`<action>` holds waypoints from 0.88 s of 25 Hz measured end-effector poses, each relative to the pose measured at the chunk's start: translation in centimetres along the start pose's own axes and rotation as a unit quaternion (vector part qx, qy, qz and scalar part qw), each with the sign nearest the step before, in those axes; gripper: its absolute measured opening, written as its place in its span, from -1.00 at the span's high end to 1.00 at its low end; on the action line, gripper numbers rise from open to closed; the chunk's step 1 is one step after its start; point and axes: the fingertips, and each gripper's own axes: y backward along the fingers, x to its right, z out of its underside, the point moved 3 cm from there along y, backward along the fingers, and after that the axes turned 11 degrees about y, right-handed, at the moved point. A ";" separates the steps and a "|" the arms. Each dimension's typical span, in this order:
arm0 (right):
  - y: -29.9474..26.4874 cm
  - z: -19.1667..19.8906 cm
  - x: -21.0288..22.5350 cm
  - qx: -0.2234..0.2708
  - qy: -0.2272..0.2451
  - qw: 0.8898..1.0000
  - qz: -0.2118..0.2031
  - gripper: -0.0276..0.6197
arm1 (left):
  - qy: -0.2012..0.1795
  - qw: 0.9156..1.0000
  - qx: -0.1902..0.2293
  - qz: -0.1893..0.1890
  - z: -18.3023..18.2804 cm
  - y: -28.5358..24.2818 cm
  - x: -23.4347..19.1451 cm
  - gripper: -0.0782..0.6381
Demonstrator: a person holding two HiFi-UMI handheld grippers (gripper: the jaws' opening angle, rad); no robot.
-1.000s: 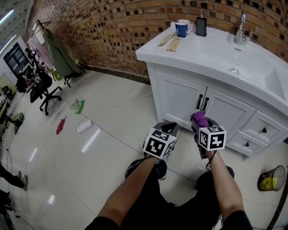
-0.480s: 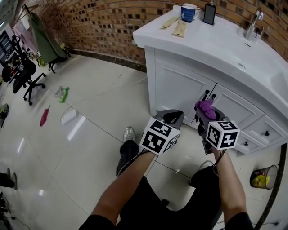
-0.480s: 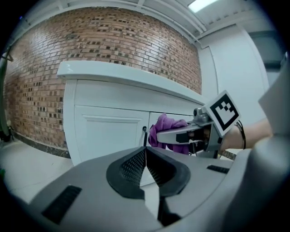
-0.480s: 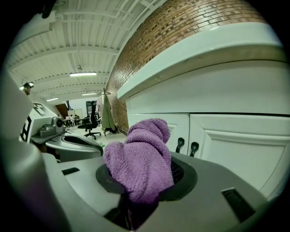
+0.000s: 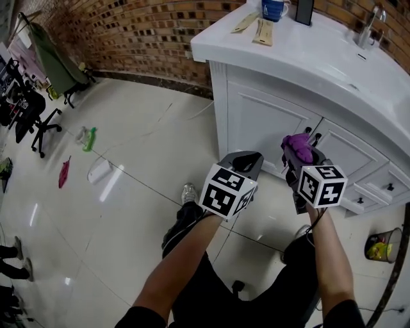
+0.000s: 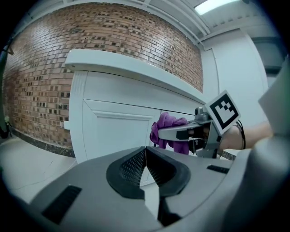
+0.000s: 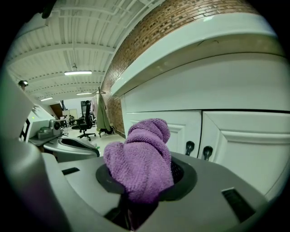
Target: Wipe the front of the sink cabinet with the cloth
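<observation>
Right tongs (image 5: 300, 156) clenched on purple cloth (image 7: 142, 158), near cabinet front (image 5: 262, 122); should press cloth flat, stroke evenly. Left tongs (image 6: 146, 167) clenched, empty.

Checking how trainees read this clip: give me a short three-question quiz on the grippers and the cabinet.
1. True or false: the left gripper holds the purple cloth.
2. What stands on top of the sink cabinet? A blue mug; B kettle; C plant.
3. Fill in: the left gripper's jaws are ____, with nothing between them.
Key: 1 false, the right gripper holds it; 2 A; 3 shut.
</observation>
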 end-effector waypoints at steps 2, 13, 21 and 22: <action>-0.5 -0.7 -0.4 0.002 0.004 1.000 0.001 0.52 | -0.001 1.000 0.001 -0.002 -0.3 0.4 -0.6 0.77; -4.4 -6.0 -1.7 -0.018 0.063 0.998 -0.014 0.51 | 0.004 1.000 0.023 -0.013 -3.0 1.2 -1.6 0.77; -10.1 -8.9 -4.8 -0.039 0.083 0.993 -0.070 0.51 | 0.013 0.998 0.028 -0.053 -5.4 1.6 -5.1 0.77; -11.0 -9.2 -5.3 -0.040 0.081 0.993 -0.077 0.51 | 0.016 0.998 0.028 -0.059 -5.6 1.7 -5.9 0.77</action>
